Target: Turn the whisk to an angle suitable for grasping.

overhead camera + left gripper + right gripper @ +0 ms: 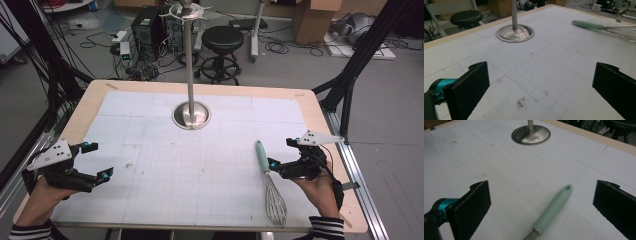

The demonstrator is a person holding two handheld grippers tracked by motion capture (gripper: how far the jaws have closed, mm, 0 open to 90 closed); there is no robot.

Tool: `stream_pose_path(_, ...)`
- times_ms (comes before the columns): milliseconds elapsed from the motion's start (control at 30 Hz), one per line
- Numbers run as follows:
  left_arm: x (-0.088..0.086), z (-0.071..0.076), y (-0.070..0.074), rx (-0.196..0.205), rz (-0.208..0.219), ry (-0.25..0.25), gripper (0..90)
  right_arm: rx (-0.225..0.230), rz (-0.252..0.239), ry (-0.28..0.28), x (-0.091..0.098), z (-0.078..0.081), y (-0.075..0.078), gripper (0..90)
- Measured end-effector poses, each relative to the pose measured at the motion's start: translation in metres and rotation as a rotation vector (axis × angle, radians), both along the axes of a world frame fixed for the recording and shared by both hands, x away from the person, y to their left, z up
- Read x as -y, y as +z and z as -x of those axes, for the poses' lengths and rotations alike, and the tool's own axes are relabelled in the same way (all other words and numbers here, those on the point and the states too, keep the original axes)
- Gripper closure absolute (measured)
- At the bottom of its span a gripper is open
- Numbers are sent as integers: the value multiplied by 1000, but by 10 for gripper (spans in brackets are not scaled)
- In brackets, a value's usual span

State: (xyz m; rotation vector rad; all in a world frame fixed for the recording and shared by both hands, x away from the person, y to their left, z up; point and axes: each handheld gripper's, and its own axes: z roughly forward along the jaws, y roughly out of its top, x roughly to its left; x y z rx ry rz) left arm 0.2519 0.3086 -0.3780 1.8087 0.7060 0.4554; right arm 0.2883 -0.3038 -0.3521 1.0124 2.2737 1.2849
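Observation:
A wire whisk [269, 181] with a mint-green handle [552, 210] lies flat on the white gridded mat, handle pointing away from me, wires toward the front edge. My right gripper [281, 153] stands open just right of the handle, and in the right gripper view the handle lies between its wide-apart jaws. A steel stand with a round base [191, 115] and tall pole rises at the mat's middle back. My left gripper [98, 161] is open at the front left, nothing between its jaws. The whisk [599, 27] shows far off in the left gripper view.
The mat covers a wooden table [320, 120]. Beyond the far edge stand a black stool [221, 42], computer gear, cables and cardboard boxes on the floor. Black frame legs flank the table on both sides.

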Motion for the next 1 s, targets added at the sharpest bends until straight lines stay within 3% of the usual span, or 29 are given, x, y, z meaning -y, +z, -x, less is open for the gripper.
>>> stream_pose_path(133,0,0,0,-1,0,-3,17,-24,25,25,-2,-6,3,7)
stream_pose_path(233,0,-1,0,-2,3,-4,17,-34,55,13,-4,-11,3,7)
stream_pose_path(300,0,-2,0,-2,2,-9,17,-62,87,22,-5,-17,1,7)
stream_pose_path(533,0,-3,-1,-4,2,-10,17,-105,117,42,-7,-28,3,7)
stream_pose_path(1000,-1,-3,-1,-4,0,-10,17,-191,239,64,-17,-46,-5,7)
